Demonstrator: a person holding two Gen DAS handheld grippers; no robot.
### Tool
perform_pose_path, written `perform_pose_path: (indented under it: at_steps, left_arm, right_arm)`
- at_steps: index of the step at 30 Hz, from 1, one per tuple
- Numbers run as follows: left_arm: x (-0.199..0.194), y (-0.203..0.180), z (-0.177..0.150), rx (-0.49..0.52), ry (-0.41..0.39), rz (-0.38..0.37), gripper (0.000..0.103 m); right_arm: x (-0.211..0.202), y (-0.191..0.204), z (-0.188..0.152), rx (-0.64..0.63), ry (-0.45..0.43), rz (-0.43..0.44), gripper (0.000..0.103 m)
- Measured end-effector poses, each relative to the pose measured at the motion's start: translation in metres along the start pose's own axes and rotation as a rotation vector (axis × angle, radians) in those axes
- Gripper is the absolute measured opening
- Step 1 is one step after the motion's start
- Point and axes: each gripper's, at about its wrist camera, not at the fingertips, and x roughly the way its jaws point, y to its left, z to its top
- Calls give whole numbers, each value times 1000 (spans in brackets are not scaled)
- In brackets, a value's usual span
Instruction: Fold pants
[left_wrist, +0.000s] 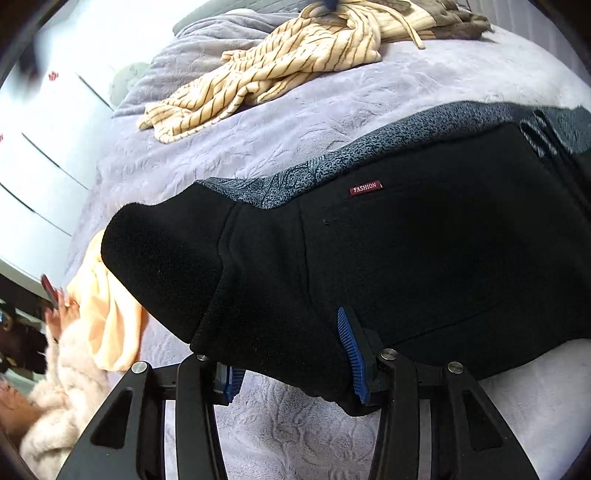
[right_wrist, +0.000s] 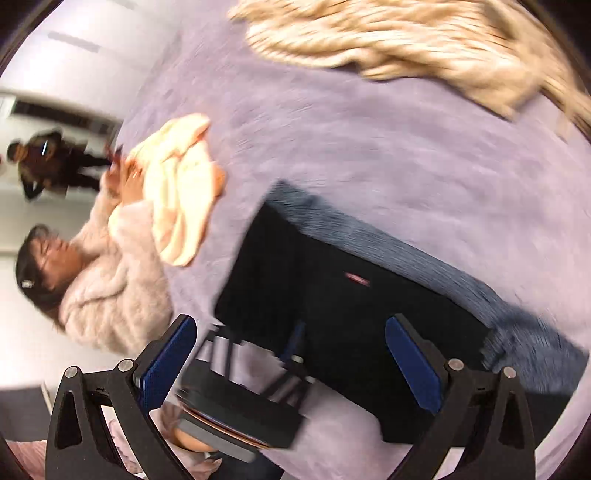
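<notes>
The black pants (left_wrist: 388, 266) with a blue-grey fleece lining and a red "FASHION" tag (left_wrist: 365, 188) lie folded on the lilac bed cover (left_wrist: 280, 140). My left gripper (left_wrist: 291, 365) has its blue-padded jaws around the near edge of the pants; the fabric fills the gap and hides how tightly they close. In the blurred right wrist view the pants (right_wrist: 332, 295) lie below my right gripper (right_wrist: 291, 365), which is open and empty above them. The left gripper (right_wrist: 255, 373) shows there at the pants' near edge.
A cream striped garment (left_wrist: 280, 70) lies crumpled at the far side of the bed, also in the right wrist view (right_wrist: 406, 40). A peach garment (left_wrist: 107, 314) lies at the left edge. A person in a fluffy cream coat (right_wrist: 107, 295) sits beside the bed.
</notes>
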Motion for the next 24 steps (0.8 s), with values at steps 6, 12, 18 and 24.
perform_pose_path:
  at_steps: [6,12,18,24]
  left_arm:
    - [0,-4,8,-10,1,-8,47]
    - [-9,-1,14,7,-15,-11,47]
    - [-70,-4,49,33,-139,-54,47]
    - [-150,-55,101,53,-267,-114,47]
  right_arm:
    - [96,51,31,-137,253,-55,99]
    - [135,27,19,-111,356,-115,20]
    - [58,-9,-9,-37,160,58,19]
    - [-48,-87,-67,93,-86,289,19]
